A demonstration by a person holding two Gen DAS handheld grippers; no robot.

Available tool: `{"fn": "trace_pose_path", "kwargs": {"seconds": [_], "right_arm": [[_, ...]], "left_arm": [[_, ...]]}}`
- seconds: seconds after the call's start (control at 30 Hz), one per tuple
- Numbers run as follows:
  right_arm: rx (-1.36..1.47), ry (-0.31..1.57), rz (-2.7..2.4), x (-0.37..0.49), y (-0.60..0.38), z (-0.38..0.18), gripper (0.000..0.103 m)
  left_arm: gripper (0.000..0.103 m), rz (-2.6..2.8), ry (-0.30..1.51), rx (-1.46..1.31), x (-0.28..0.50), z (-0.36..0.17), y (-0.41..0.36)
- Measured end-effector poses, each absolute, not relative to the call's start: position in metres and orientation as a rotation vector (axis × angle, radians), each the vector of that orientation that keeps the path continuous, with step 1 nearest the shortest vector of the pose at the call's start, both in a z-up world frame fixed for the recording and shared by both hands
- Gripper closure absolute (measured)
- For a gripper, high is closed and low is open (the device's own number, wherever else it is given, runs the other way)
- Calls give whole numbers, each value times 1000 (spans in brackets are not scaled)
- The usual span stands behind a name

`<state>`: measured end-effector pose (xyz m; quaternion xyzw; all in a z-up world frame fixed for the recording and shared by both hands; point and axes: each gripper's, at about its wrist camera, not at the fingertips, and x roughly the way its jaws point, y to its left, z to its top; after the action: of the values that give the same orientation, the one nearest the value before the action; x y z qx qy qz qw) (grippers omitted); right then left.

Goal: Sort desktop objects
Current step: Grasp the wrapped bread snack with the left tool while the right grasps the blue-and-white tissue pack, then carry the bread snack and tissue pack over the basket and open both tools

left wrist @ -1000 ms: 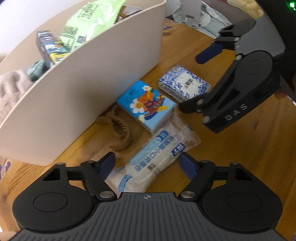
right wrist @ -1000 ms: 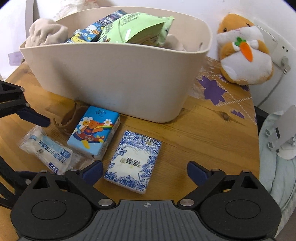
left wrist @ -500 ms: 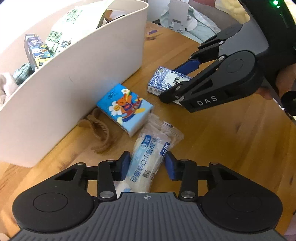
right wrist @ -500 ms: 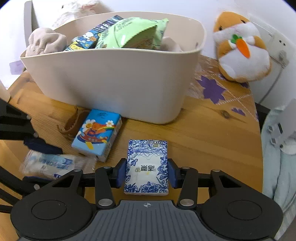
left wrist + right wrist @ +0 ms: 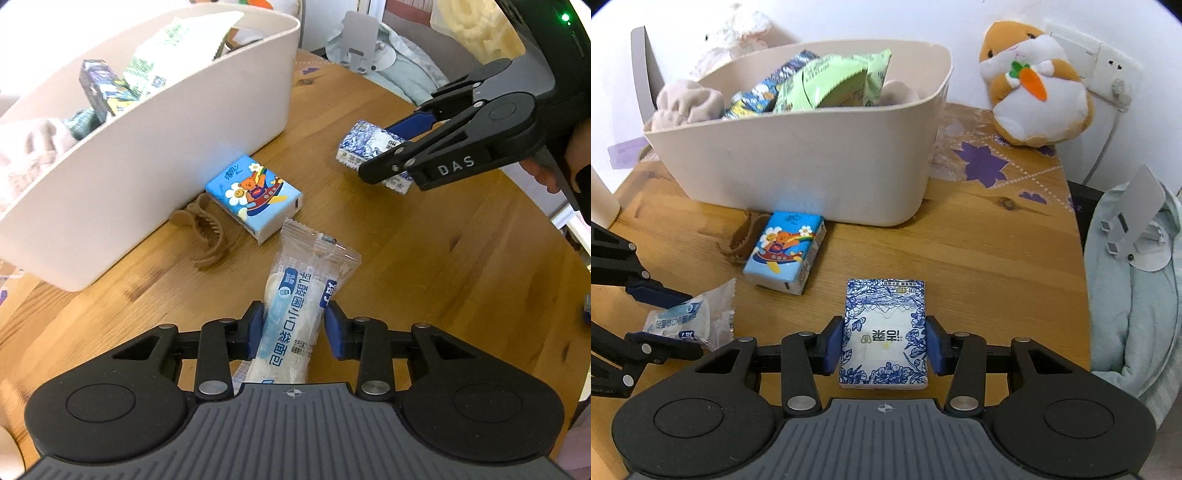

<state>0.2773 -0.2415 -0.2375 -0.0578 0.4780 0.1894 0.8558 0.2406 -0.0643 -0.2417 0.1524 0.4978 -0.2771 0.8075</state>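
Observation:
My left gripper (image 5: 293, 330) is shut on a clear-wrapped bread packet (image 5: 295, 306) with blue print, held just above the wooden table; it shows in the right wrist view too (image 5: 685, 321). My right gripper (image 5: 884, 347) is shut on a blue-and-white floral tissue pack (image 5: 884, 332), lifted off the table; it also shows in the left wrist view (image 5: 364, 146). A light-blue cartoon tissue pack (image 5: 255, 197) and a brown hair claw (image 5: 205, 236) lie by the beige basket (image 5: 147, 147), which holds snack bags and cloth.
A hamster plush (image 5: 1038, 81) sits at the back right by a wall socket (image 5: 1108, 70). A white phone stand (image 5: 1137, 221) rests on pale-green cloth past the table's right edge. A patterned mat (image 5: 990, 162) lies behind the basket.
Both grippers closed from open onto their items and lifted them: the left took the bread packet, the right took the floral tissue pack and raised it off the table.

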Motion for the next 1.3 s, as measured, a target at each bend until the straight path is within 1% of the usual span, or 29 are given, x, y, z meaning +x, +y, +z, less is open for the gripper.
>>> {"fn": "trace_pose_path", "kwargs": {"seconds": [0.23,0.6,0.9,1.13,1.3], "right_arm": [[-139,943,430,271,-248,-212,60],[-174,773,442,275,-253,-148,60],[-189,656,439,300,-244,-107,60],[-185,607,433,319,-233,-92,60],[-172,591,416,331,-226,-89,60]], "left_arm": [[67,-569,1006,329,234,-217,-55],[67,-530,872,317,233,-163,-33],[67,-453,710,306,253,-117,-26],[67,-393,650,272,280,-100,-18],[67,-340,637,251,301,-101,-14]]}}
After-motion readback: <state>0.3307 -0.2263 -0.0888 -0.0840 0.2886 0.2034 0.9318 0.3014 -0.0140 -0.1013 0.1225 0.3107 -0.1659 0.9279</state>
